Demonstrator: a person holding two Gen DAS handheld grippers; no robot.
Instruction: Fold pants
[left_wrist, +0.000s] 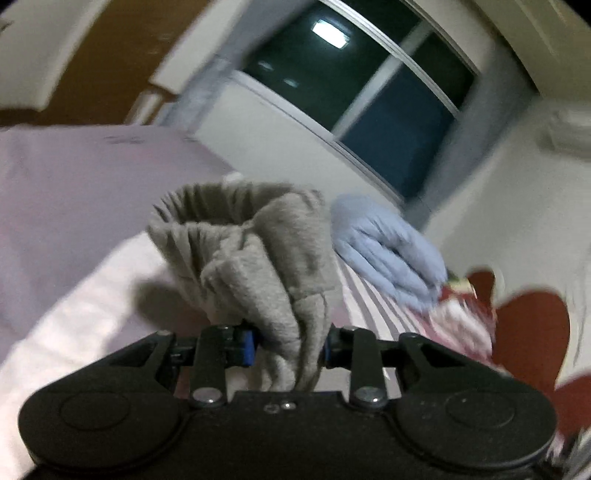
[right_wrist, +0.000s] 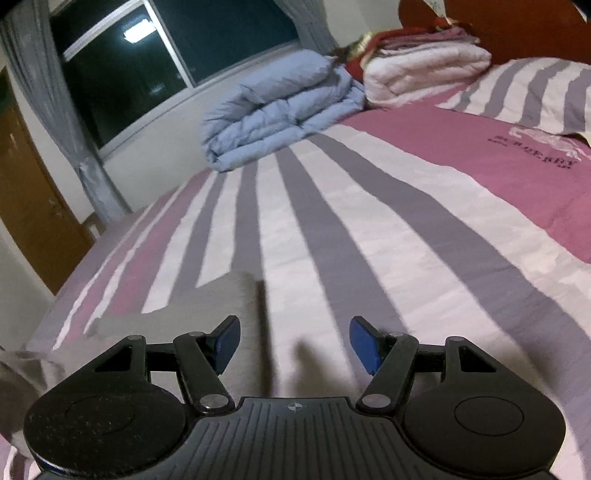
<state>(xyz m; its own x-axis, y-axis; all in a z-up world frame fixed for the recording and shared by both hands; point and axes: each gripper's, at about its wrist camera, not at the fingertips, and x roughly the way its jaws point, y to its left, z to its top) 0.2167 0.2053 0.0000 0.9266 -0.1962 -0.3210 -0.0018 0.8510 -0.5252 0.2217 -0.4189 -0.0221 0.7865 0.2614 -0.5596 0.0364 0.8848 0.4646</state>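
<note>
While the gray pants (left_wrist: 255, 251) are bunched up and lifted off the bed, the left gripper (left_wrist: 290, 341) pinches a thick wad of the soft cloth between its blue pads, closed about as far as the cloth lets it. I think it holds them up so they can be shaken out or laid flat before folding. At 12 o'clock from the pinch the stretchy ribbed edge (left_wrist: 207, 206) puffs open like a mouth. This gripper tips upward, so its camera sees the window (left_wrist: 369, 96) at 1 o'clock.

A flat piece of the same gray cloth (right_wrist: 207, 314) lies at 10 o'clock from the right gripper (right_wrist: 294, 343). That gripper is wide open and holds nothing. It points low across the striped bedspread (right_wrist: 369, 221), toward the blue folded quilt (right_wrist: 280, 107) at 12 o'clock
</note>
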